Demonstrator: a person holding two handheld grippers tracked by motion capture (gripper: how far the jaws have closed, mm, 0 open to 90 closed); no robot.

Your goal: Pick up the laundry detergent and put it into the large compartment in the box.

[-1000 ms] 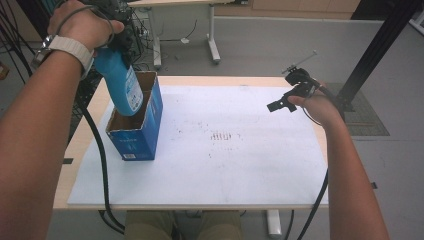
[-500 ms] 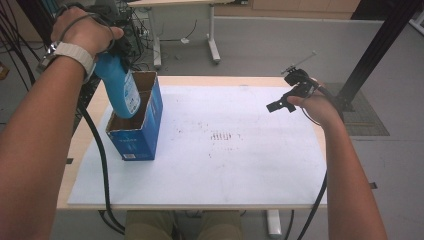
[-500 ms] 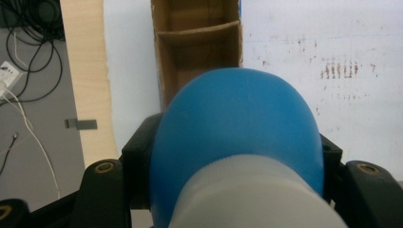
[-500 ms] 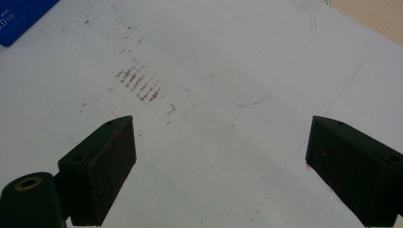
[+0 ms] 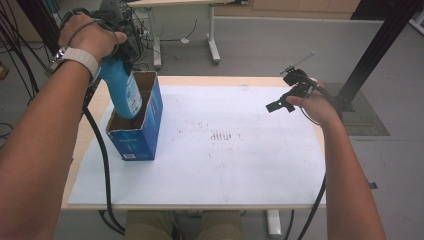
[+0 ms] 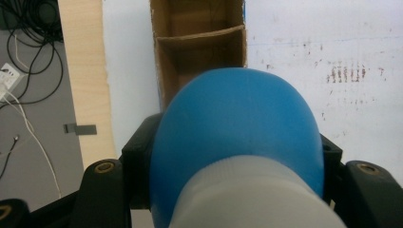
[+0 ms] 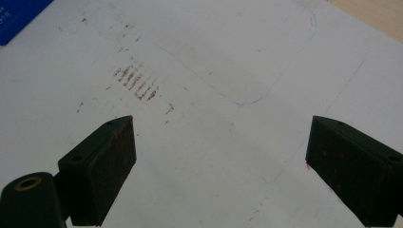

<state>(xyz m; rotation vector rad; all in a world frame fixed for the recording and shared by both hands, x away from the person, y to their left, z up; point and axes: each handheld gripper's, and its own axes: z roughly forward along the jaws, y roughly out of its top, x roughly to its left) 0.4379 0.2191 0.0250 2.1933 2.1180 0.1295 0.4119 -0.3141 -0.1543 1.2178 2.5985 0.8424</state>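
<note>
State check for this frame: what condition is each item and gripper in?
blue bottle: capped, tilted, held, lower end inside the box
cardboard box: upright, top open, divider inside
left gripper: shut on the bottle
right gripper: open, nothing between the jaws, above the white sheet

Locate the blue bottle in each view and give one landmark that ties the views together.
High view: the bottle is upper left, its base inside the box.
Left gripper view: it takes up the lower centre, clamped in the left gripper.
Right gripper view: not in it.
Shared landmark: the reddish smear on the white sheet.
</note>
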